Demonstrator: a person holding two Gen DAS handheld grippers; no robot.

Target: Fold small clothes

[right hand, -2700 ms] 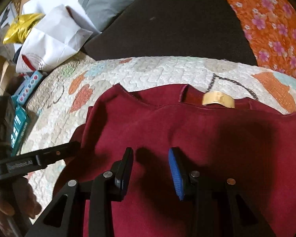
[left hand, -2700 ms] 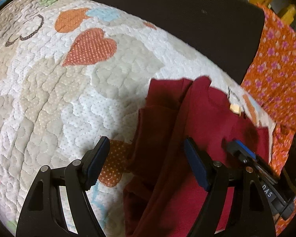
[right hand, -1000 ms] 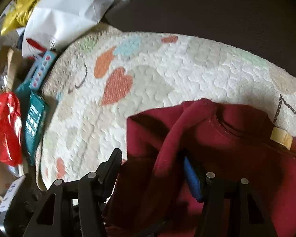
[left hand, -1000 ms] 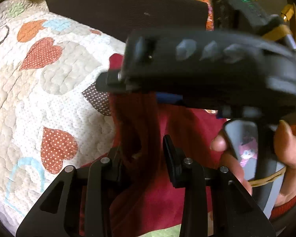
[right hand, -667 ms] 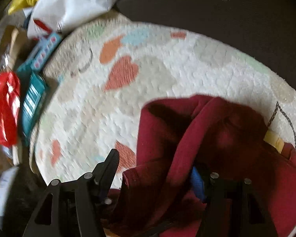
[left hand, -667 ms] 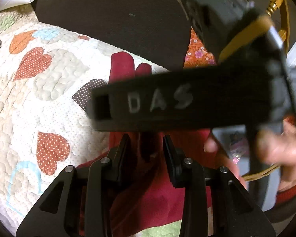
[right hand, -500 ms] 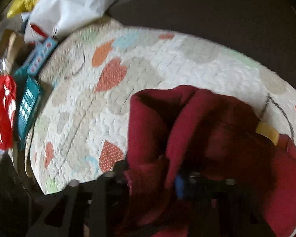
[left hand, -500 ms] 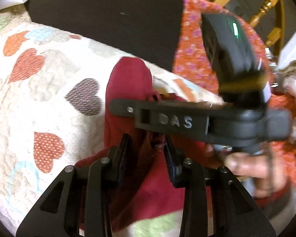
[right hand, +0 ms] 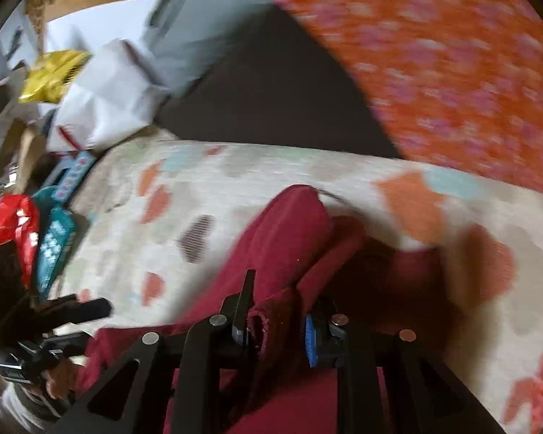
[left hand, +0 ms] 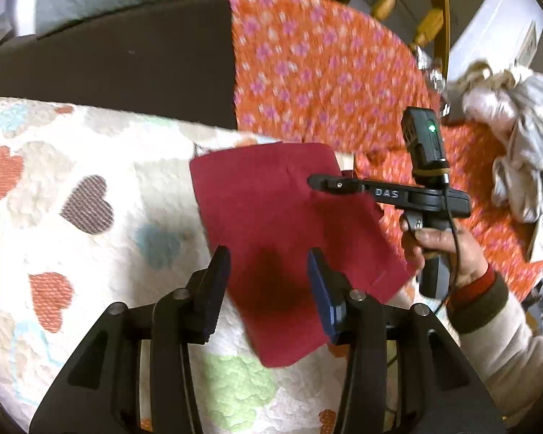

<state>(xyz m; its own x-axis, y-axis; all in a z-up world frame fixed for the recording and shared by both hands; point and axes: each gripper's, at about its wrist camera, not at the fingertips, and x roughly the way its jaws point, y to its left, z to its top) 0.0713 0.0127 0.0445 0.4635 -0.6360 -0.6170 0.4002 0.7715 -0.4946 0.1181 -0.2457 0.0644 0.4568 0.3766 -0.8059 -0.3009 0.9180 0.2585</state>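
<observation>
Both my wrist views showed strong fisheye bending, with a black vignette ring at every corner. Lighting was soft and indoor, moderately bright, with no hard glare.

In my left wrist view, the dark red folded garment (left hand: pixel 282 231) was fairly sharp. A darker shadow patch lay on it between my left gripper (left hand: pixel 268 289) fingers. The orange floral cloth (left hand: pixel 318 72) behind it was smeared by motion.

My right wrist view was heavily motion-blurred. The white quilted heart-print cover (right hand: pixel 235 181) lost its stitching detail, and the floral print dissolved into streaks. My right gripper (right hand: pixel 277 322) alone stayed crisp. A deep shadow covered the cloth just right of it.
</observation>
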